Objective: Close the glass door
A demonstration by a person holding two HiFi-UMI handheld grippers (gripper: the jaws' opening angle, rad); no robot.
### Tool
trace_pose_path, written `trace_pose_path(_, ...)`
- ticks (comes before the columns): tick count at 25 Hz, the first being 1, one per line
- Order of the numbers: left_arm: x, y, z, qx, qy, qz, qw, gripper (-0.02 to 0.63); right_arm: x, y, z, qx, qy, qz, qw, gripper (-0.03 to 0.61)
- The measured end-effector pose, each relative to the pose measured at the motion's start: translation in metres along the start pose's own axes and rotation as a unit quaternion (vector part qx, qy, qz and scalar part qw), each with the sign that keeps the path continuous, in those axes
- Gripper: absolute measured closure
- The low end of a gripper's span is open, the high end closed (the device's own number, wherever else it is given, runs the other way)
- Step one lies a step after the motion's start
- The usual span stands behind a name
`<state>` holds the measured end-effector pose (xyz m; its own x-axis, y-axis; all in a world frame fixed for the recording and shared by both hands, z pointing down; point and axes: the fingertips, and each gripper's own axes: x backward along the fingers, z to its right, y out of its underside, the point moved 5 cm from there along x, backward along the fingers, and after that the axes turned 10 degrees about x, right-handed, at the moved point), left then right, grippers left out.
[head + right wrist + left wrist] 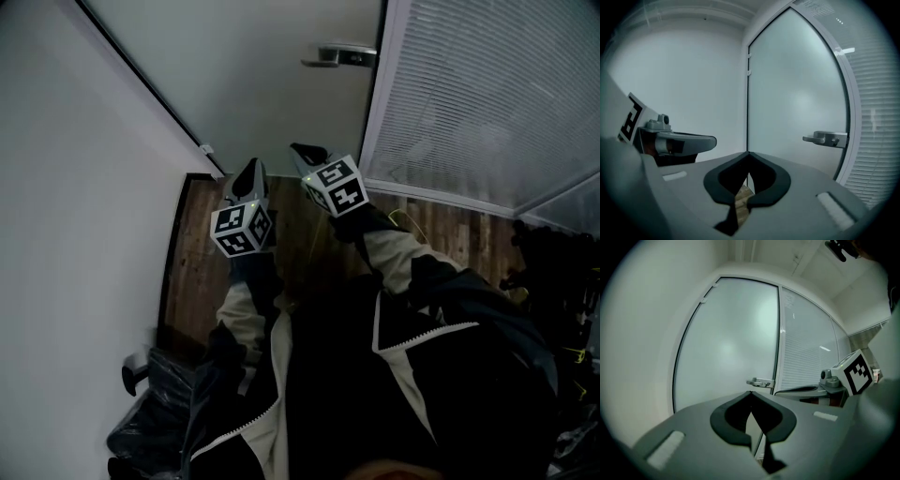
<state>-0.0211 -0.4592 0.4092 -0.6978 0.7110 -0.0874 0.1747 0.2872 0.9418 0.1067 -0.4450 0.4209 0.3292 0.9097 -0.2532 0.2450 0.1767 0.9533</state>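
Now shut, empty: left gripper point(251, 170) jaws together, right gripper point(305, 151) likewise. Straight ahead at 12 o'clock, glass door point(272, 84), seemingly seated in frame. Probably heavy, rigid, slick, breakable; best taken by metal lever handle point(339, 56) at 1 o'clock. Blinds point(478, 94) at 2, dark bag point(155, 412) at 8; no obstruction visible.

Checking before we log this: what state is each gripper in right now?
Left gripper: jaws closed, holding nothing.
Right gripper: jaws closed, holding nothing.
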Motion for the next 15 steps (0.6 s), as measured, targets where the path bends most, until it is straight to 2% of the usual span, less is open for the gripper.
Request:
trace_pose_path(6, -0.0006, -0.0001, 0.0005, 0.0, 0.011, -0.006, 0.9999, 0.611, 0.0019, -0.0049, -0.0078, 0.006, 0.004, -0.009, 1.0, 0.577)
trace_pose_path(15, 0.0019, -0.0001, -0.0004, -0.003, 0.002, -0.006, 1.0, 0.611, 0.0021, -0.0032, -0.0125, 0.015, 0.006, -0.011, 1.0, 0.577)
